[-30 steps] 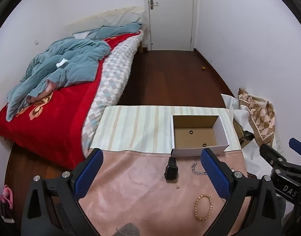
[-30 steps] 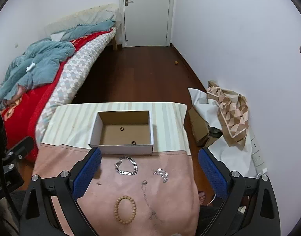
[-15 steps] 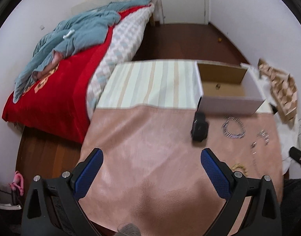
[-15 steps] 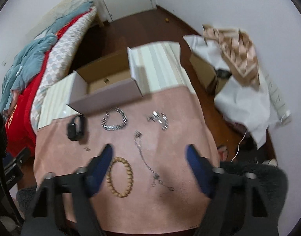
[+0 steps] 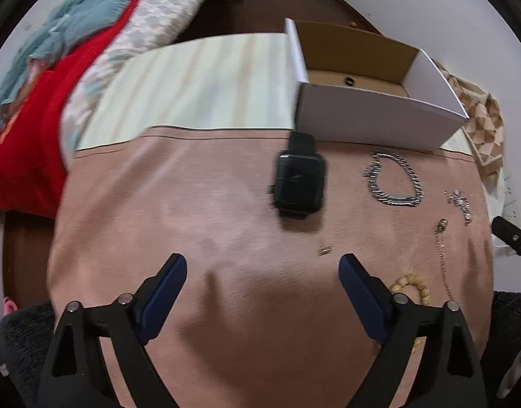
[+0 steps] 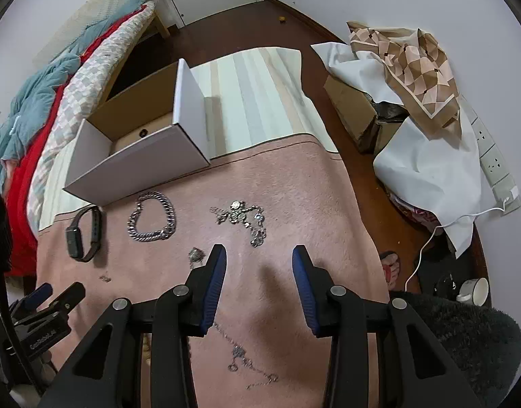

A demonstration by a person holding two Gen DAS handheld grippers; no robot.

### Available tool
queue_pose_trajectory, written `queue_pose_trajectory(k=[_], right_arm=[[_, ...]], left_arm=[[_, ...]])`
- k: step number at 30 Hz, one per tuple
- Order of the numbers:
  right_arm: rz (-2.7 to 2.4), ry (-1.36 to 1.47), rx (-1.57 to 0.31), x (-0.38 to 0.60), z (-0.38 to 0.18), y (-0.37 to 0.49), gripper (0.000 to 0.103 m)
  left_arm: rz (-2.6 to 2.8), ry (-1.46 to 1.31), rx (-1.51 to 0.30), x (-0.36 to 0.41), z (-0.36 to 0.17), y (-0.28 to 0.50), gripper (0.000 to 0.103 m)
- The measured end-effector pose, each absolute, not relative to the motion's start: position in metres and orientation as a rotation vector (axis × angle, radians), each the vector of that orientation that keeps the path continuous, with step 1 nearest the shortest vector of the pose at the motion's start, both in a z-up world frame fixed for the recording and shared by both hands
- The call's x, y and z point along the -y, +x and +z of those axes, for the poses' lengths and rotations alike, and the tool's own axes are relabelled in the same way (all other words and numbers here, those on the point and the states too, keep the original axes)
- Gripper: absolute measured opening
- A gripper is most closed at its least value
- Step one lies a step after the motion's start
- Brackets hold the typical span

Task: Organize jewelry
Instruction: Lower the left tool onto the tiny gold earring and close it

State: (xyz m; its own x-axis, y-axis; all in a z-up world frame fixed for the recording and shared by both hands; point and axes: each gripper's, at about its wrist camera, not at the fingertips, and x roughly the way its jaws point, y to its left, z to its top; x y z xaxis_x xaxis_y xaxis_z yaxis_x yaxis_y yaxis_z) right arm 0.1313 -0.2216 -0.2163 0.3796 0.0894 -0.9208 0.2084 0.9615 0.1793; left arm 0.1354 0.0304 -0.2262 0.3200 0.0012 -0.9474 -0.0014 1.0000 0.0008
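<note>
A white cardboard box (image 5: pixel 379 122) (image 6: pixel 138 166) stands open on the table, with a small dark ring (image 5: pixel 349 81) inside. On the pink cloth (image 5: pixel 209 224) lie a black smartwatch (image 5: pixel 299 178) (image 6: pixel 83 233), a silver chain bracelet (image 5: pixel 394 180) (image 6: pixel 151 217), a silver charm bracelet (image 6: pixel 243 217), a thin necklace (image 5: pixel 442 248) (image 6: pixel 240 350), a wooden bead bracelet (image 5: pixel 411 287) and a tiny earring (image 5: pixel 325 250). My left gripper (image 5: pixel 262 275) is open and empty, below the watch. My right gripper (image 6: pixel 258 263) is open and empty, just below the charm bracelet.
A bed (image 5: pixel 56 68) with a red cover and blue quilt lies left. A striped cloth (image 5: pixel 199 81) covers the table's far half. White paper and a patterned cloth (image 6: pixel 410 57) lie on the floor at right, with a cup (image 6: pixel 474 290) and cable.
Both grippers have dropped and tilted down toward the table. The left has come nearer the watch. The right has narrowed its opening and moved over the charm bracelet area.
</note>
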Motion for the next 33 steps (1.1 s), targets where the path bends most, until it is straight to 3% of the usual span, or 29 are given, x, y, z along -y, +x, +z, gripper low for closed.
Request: queue_pose_trajectory(k=[2, 6, 12, 21, 25, 33], right_arm=[[-0.087, 0.284, -1.19, 0.223, -0.22, 0.133, 0.043], [-0.103, 0.286, -1.203, 0.227, -0.227, 0.136, 0.043], [-0.118, 0.284, -1.201, 0.231, -0.228, 0.139, 0.043], [-0.128, 0.275, -1.198, 0.23, -0.227, 0.142, 0.042], [-0.126, 0.268, -1.196, 0.228, -0.226, 0.142, 0.041], [-0.11, 0.271, -1.175, 0.227, -0.214, 0.14, 0.041]], left_arm=[[-0.027, 0.0, -1.257, -0.023, -0.231, 0.14, 0.079], [-0.079, 0.018, -1.279, -0.01, -0.238, 0.146, 0.069], [-0.117, 0.035, -1.317, 0.0, -0.248, 0.146, 0.038], [-0.136, 0.063, -1.303, 0.008, -0.247, 0.141, 0.023], [-0.143, 0.074, -1.294, 0.01, -0.247, 0.142, 0.007], [-0.164, 0.065, -1.27, 0.008, -0.239, 0.14, 0.006]])
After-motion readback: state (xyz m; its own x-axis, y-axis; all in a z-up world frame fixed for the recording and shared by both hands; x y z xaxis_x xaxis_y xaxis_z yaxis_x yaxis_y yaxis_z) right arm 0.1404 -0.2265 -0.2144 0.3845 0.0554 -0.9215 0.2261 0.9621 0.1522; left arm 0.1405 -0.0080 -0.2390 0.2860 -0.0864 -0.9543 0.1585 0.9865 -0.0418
